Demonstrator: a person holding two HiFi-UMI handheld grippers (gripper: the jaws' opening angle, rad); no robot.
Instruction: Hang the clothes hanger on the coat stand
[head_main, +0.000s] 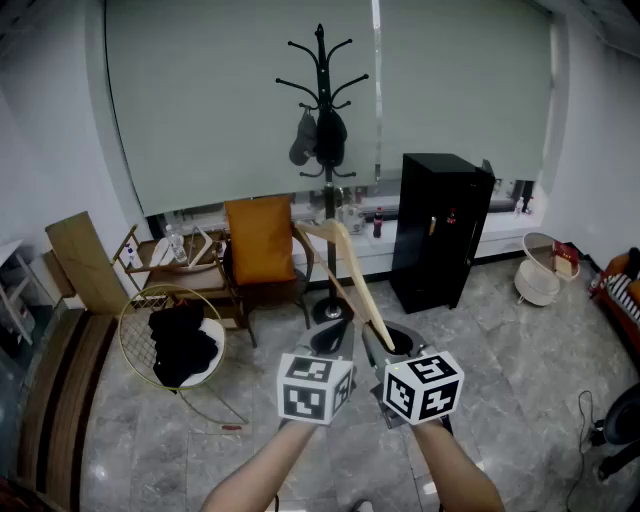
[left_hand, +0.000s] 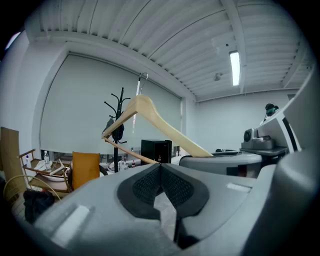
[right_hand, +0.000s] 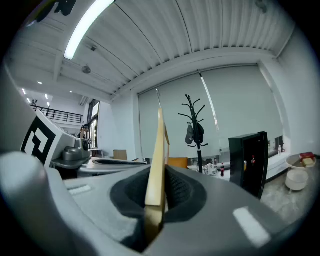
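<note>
Clothes hanger, wooden, looking light, stiff and smooth. Holding it up in the air, near, well apart from the coat stand far off by the window. Clamping the end of one wooden arm in the jaws of the right gripper. Pressing the jaws of the left gripper together, tips just at the bottom bar; hard to tell if pinching it. Probably swinging easily, so gripping the wood tight and leaving the thin hook free.
</note>
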